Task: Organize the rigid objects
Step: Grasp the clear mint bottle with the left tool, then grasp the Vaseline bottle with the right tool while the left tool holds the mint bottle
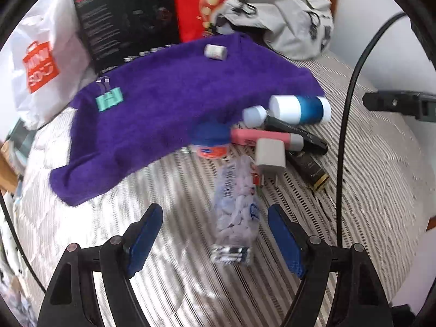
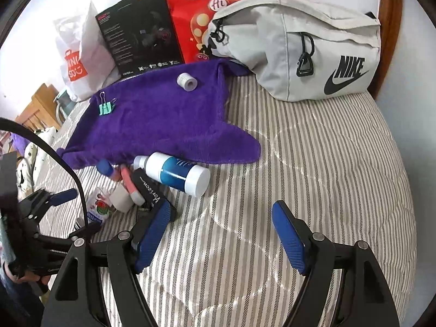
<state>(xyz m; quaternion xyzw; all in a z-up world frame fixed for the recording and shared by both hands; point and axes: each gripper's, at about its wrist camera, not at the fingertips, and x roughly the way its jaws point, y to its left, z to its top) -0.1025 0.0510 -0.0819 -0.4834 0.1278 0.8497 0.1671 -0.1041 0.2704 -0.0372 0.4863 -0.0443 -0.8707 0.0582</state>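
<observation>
Our left gripper hangs wide open, empty, straddling the clear pill bottle on the bed; its long axis points straight away; our right gripper, open too, sits farther off

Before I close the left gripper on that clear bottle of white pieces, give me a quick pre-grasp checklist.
1. Left gripper open: ok.
2. Clear bottle between its fingers: ok, though blurred.
3. Bottle centred: not ok, nearer one finger.
4. White charger clear of the bottle: cannot tell, they look close.
5. Right gripper open, out of the way: ok.
6. Space on the purple towel: ok, only the binder clip and small roll lie there.
</observation>
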